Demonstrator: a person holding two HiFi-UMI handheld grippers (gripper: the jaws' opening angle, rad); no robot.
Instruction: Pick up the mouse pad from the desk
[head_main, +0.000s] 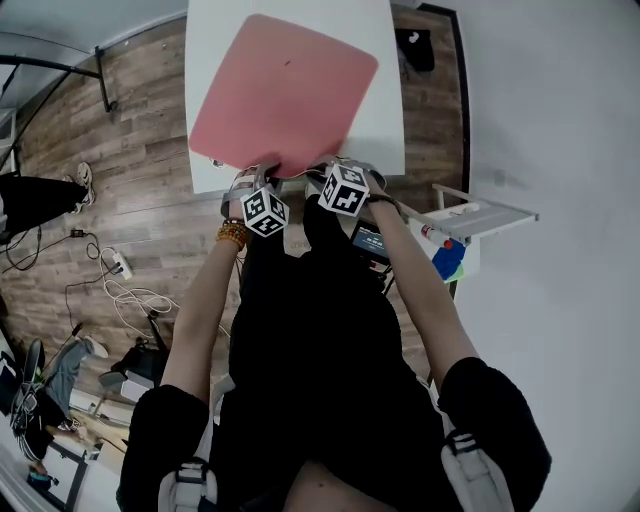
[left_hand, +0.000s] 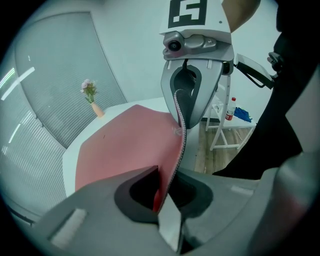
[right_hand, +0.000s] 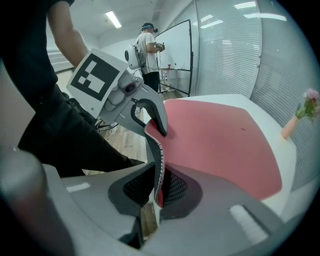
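Note:
A large pink mouse pad (head_main: 285, 92) lies over the white desk (head_main: 375, 128), its near edge raised off the desk's front edge. My left gripper (head_main: 262, 178) is shut on the pad's near edge, left of the right one. My right gripper (head_main: 322, 176) is shut on the same edge a little to the right. In the left gripper view the pad (left_hand: 127, 147) runs edge-on between the jaws, with the right gripper (left_hand: 192, 75) clamped on it beyond. In the right gripper view the pad (right_hand: 220, 140) bends up at its stitched edge, where the left gripper (right_hand: 150, 117) holds it.
A small vase with flowers (left_hand: 91, 97) stands at the desk's far end. A white side table (head_main: 480, 215) with small items stands right of me. Cables and a power strip (head_main: 115, 265) lie on the wooden floor. Another person (right_hand: 149, 52) stands by a whiteboard.

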